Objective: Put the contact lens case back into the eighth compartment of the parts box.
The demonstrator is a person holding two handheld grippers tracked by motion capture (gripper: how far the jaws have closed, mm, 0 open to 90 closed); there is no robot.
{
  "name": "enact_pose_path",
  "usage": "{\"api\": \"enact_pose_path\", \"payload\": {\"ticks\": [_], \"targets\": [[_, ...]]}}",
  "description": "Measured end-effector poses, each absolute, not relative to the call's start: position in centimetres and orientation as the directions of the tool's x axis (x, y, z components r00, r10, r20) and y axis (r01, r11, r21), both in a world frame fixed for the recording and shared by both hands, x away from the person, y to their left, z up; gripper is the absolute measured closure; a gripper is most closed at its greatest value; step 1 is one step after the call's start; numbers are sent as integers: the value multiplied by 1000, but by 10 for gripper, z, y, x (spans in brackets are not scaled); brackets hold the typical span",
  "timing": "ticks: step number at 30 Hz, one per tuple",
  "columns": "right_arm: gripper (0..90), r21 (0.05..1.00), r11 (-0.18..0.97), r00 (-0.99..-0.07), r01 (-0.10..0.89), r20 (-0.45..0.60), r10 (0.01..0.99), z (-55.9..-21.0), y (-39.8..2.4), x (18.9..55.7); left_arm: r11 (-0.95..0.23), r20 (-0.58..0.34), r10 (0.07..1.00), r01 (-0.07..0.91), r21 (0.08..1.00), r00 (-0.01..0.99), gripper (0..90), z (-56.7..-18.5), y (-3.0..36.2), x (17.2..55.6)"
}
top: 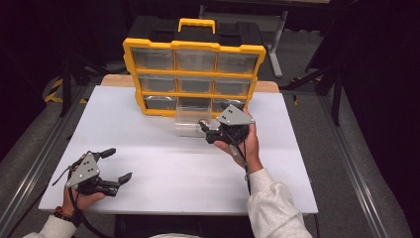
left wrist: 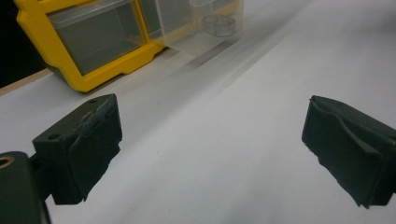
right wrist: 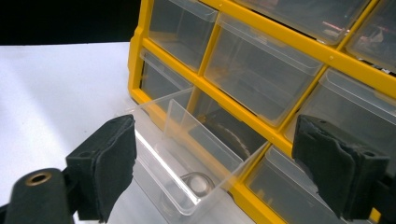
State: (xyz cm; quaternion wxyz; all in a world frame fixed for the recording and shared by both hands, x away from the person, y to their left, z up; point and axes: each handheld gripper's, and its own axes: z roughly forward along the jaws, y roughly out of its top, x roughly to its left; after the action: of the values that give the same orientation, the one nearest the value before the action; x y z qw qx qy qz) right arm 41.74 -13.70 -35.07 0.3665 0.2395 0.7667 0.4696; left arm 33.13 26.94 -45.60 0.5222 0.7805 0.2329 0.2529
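My right gripper (right wrist: pixel 210 158) had its jaws apart around the pulled-out clear drawer (right wrist: pixel 187 154), not pressing it, so a small round part (right wrist: pixel 198 183) inside stayed reachable. The drawer stuck out from the bottom row of the yellow organizer (top: pixel 193 47). My left gripper (top: pixel 115 165) rested wide open and empty over the bench (top: pixel 188 168).

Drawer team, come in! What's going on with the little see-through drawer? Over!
Right gripper open at pulled-out clear drawer, not gripping. Left gripper open, over the table. Small round thing inside. Nothing blocking.
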Motion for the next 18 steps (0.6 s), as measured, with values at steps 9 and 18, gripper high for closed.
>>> {"api": "enact_pose_path", "payload": {"ticks": [9,18], "targets": [[150,904,428,-619,3,-334,711,-351,-145,405,-356,160,621,94,930,768,60,-456,268,331],[149,908,419,-632,-15,-334,699,-356,-147,393,-379,186,612,79,922,768,60,-456,263,329]]}}
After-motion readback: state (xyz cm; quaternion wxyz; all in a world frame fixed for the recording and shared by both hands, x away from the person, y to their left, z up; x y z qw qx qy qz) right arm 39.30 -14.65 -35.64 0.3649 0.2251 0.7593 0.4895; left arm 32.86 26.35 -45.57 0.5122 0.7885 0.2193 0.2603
